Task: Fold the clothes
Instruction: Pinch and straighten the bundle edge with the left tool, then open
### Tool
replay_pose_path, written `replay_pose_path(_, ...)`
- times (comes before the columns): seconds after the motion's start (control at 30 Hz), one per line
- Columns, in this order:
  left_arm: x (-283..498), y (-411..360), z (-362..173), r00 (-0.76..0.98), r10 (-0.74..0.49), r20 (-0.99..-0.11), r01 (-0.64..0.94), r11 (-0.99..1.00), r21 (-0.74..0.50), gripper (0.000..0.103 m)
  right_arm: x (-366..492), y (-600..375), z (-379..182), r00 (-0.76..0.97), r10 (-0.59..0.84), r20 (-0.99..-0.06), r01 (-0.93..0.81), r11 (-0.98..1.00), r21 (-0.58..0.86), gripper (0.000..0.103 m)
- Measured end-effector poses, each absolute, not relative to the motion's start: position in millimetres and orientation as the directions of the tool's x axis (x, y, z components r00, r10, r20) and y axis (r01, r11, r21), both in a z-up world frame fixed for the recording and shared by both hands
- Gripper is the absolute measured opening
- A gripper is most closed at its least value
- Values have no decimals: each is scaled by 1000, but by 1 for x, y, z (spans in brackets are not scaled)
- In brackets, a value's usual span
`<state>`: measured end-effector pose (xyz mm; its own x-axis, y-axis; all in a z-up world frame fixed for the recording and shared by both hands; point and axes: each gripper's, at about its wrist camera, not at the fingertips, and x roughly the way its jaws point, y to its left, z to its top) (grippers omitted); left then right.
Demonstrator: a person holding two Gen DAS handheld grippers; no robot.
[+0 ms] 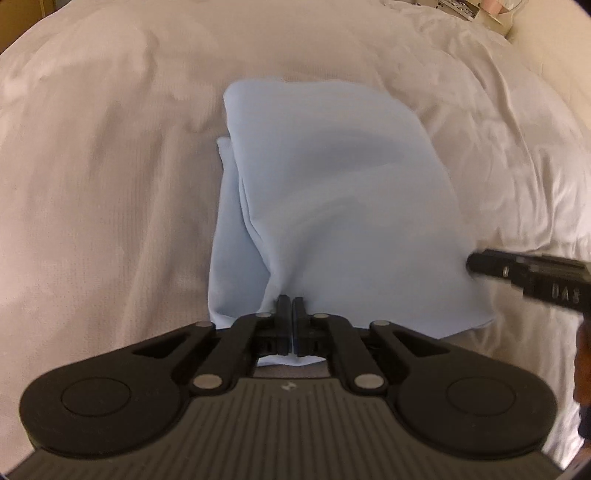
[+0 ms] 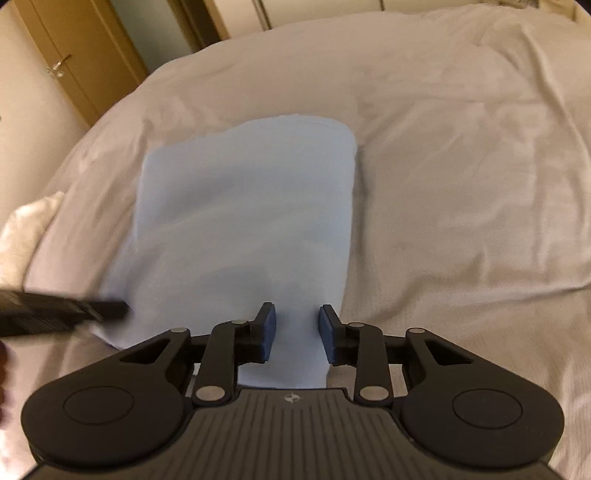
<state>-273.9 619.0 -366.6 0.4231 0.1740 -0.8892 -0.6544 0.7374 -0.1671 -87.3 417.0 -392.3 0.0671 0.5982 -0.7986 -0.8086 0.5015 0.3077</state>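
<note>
A light blue garment lies folded on a white bed, several layers showing along its left side. My left gripper is shut on its near edge, pinching a fold of cloth. My right gripper is open, its blue-padded fingers standing on either side of the garment at its near edge. The right gripper also shows in the left wrist view, at the garment's right edge. The left gripper shows blurred in the right wrist view, at the garment's left edge.
The white bedspread is wrinkled all around the garment. A box and pale objects lie at the bed's far right corner. A wooden door stands beyond the bed, and a white cloth lies at its left edge.
</note>
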Motion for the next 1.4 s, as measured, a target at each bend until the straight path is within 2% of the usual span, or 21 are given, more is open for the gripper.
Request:
replay_pose_path(0.17, -248, 651, -339, 509, 238, -827, -620, 768, -160, 3, -49, 433, -376, 136, 643, -754, -798, 522, 301, 32)
replay_pose_path(0.3, -209, 689, -356, 532, 263, -805, -593, 794, -133, 3, -16, 473, -385, 170, 660, -732, -817, 510, 270, 32)
replay_pose_path(0.47, -184, 724, -408, 478, 213, -852, -588, 798, -130, 3, 13, 525, -423, 105, 626, -773, -826, 488, 283, 33)
replay_pose_path(0.57, -189, 725, -405, 483, 197, -853, -595, 789, -155, 3, 24, 542, -440, 66, 583, -810, -804, 511, 302, 44)
replay_pose_path(0.73, -194, 722, -380, 412, 173, -895, -651, 742, -156, 4, 26, 536, -418, 69, 554, -830, -745, 581, 326, 45)
replay_pose_path(0.77, -197, 719, -376, 373, 169, -912, -673, 726, -141, 5, 23, 533, -412, 70, 544, -836, -735, 595, 325, 49)
replay_pose_path(0.8, -200, 715, -374, 324, 171, -930, -698, 708, -113, 13, 19, 528, -406, 64, 535, -843, -722, 608, 331, 53)
replay_pose_path(0.83, -204, 710, -371, 274, 171, -946, -720, 688, -84, 26, 14, 522, -401, 57, 527, -848, -708, 620, 337, 55)
replay_pose_path(0.87, -208, 705, -369, 224, 174, -959, -738, 673, -51, 28, 8, 519, -396, 46, 518, -854, -693, 632, 346, 62)
replay_pose_path(0.9, -214, 697, -367, 183, 178, -967, -746, 666, -19, 28, 3, 513, -393, 34, 507, -861, -676, 646, 354, 70)
replay_pose_path(0.93, -219, 689, -364, 162, 179, -970, -744, 668, -1, 28, -5, 507, -390, 23, 498, -867, -660, 659, 361, 71)
replay_pose_path(1.07, -245, 656, -354, 133, 152, -979, -740, 673, 4, 31, -41, 480, -381, -16, 468, -884, -598, 704, 383, 74)
replay_pose_path(1.27, -278, 625, -339, 116, 119, -986, -721, 693, -1, 34, -100, 451, -362, -21, 416, -909, -612, 713, 341, 84)
replay_pose_path(1.4, -286, 610, -334, 112, 116, -987, -694, 720, 6, 34, -127, 441, -343, -3, 403, -915, -628, 712, 315, 87)
